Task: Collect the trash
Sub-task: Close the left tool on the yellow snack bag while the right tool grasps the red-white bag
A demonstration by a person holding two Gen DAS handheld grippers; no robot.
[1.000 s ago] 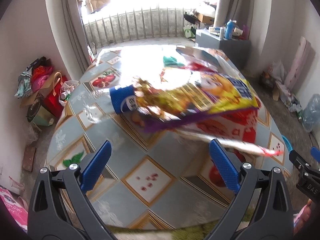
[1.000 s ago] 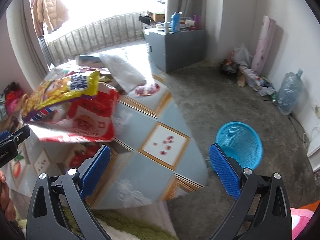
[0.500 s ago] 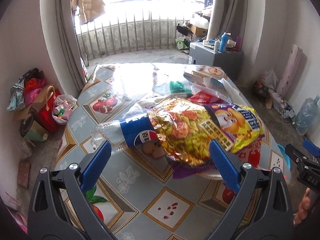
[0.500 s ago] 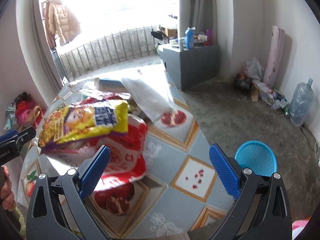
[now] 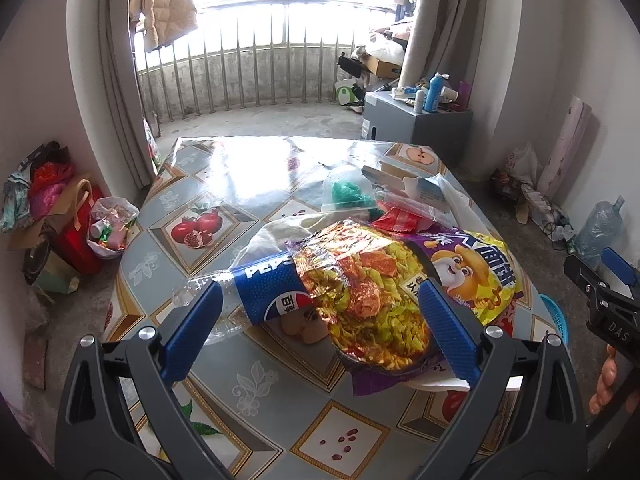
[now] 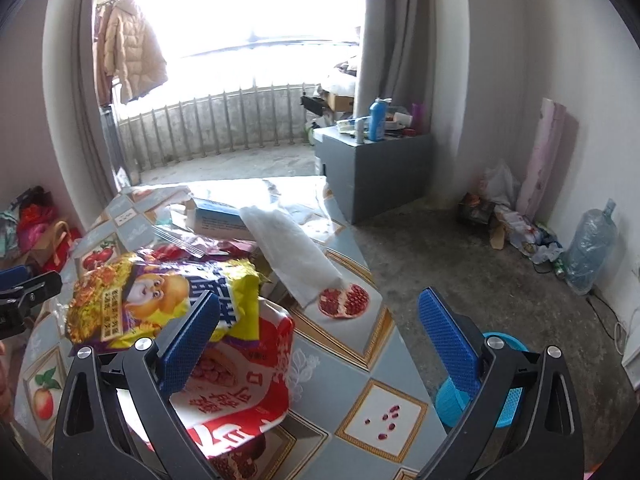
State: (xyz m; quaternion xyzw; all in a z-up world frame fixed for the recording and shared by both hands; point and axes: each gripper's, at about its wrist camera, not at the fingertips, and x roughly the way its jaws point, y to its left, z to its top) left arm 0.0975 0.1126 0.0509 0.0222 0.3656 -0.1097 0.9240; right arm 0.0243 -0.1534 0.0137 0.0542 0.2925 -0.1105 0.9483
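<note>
Daylight from a barred balcony floods a bare room, and a tabletop [image 5: 208, 200] under a fruit-patterned cover is seen below both cameras. The left gripper [image 5: 316, 330] is held wide open and empty above the pile of trash, its jaws framing a crushed Pepsi bottle [image 5: 268, 294] and a yellow snack bag [image 5: 404, 292] overlapping it. The right gripper [image 6: 318, 332] is likewise spread wide and grips nothing; its left finger crosses the snack bag and a red wrapper [image 6: 236, 384] beneath. Both are judged to be poised for a pick. A blue basket [image 6: 502, 392] is set on the floor beside the tabletop, probably as the bin; most of it is hidden behind the right finger. Further wrappers behind the pile are partly covered and cannot be identified.
</note>
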